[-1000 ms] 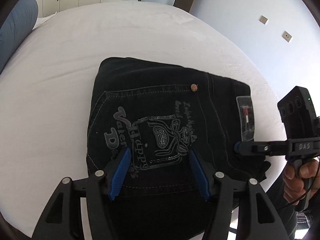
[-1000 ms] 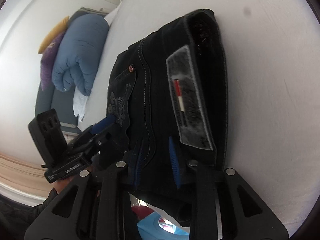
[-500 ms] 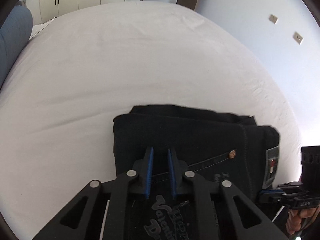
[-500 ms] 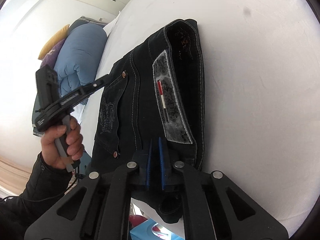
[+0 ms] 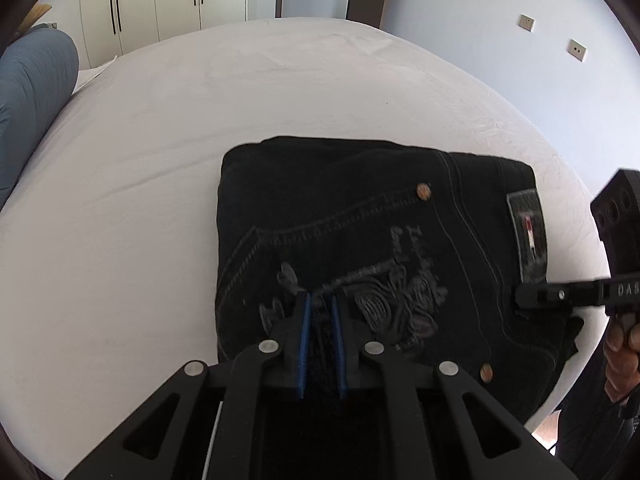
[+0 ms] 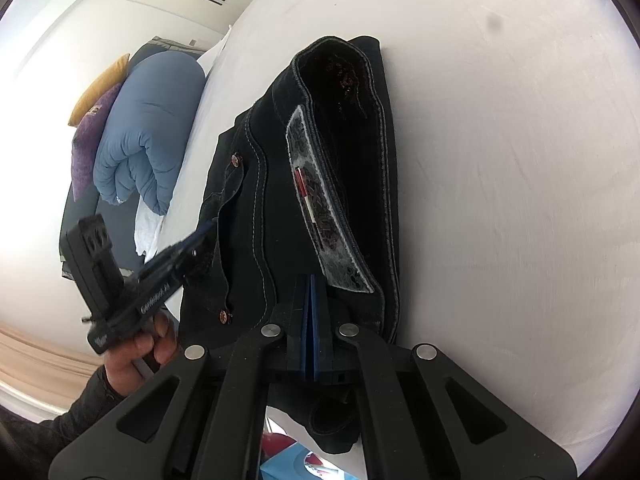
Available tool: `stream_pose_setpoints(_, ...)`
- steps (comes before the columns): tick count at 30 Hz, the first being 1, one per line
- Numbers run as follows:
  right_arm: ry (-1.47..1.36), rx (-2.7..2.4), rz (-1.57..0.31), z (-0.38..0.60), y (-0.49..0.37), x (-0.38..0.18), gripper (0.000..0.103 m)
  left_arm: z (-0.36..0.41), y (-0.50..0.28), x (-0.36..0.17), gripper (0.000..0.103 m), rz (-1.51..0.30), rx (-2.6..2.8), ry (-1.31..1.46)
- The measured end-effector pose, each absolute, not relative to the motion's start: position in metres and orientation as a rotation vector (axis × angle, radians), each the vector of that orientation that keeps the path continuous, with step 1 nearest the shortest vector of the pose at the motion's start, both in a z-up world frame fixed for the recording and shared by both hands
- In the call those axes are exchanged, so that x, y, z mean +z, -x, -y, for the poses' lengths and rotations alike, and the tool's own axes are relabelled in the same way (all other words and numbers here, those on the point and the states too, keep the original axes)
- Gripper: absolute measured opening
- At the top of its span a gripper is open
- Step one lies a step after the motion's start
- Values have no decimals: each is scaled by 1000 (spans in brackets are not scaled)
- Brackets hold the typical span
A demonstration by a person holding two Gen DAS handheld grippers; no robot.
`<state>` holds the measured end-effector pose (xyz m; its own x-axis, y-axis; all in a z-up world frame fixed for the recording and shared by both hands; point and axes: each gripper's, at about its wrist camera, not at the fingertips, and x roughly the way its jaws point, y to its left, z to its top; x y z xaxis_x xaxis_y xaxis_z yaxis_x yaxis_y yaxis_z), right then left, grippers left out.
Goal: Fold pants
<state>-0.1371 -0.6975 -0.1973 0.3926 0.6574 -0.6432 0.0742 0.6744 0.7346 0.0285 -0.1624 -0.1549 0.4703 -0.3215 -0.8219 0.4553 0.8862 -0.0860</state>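
Pants (image 5: 360, 240) lie folded compact on bed (image 5: 160, 140). Left gripper (image 5: 320, 320) nearly closed over pocket, grasping nothing evident; right gripper (image 6: 311, 300) clenched at waistband, likely squaring the edge.

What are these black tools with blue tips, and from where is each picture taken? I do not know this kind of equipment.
No robot here: a person holds one hand-held gripper per hand, each carrying a wide-angle camera that looks along its two blue fingers. One picture comes from the left gripper, the other from the right gripper. On the bed, covered with a white sheet, lie folded black jeans, with a grey waistband label. Both grippers are closed at the jeans' near edge; whether they pinch cloth is unclear. Blue bedding lies behind.
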Motion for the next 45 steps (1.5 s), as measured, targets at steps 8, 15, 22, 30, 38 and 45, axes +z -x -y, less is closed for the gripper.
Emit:
stream_pose_setpoints(8,-762,416,-1117,698,144,-194,0,146,24,-152,11,-982,-459,-74)
stream_pose_setpoints(15,-734,468,-1073,683,123,-138,8,146,27,-156,11,-1019,-452,-47)
stream_pose_setpoints(22,-705,605,-1102,630,33,-117,8,149,20,-158,11,-1034,-460,-43)
stream_pose_setpoints(30,-740,518,-1271,608,-27,-189,0,149,18,-160,11,-1056,-470,-30)
stream_pose_setpoints(38,-885,372,-1095,695,5,-182,0,153,17,-163,11,-1057,-474,-38)
stream_pose_setpoints(45,-964,459,-956,709,70,-136,8,161,15,-165,11,-1054,-460,-40)
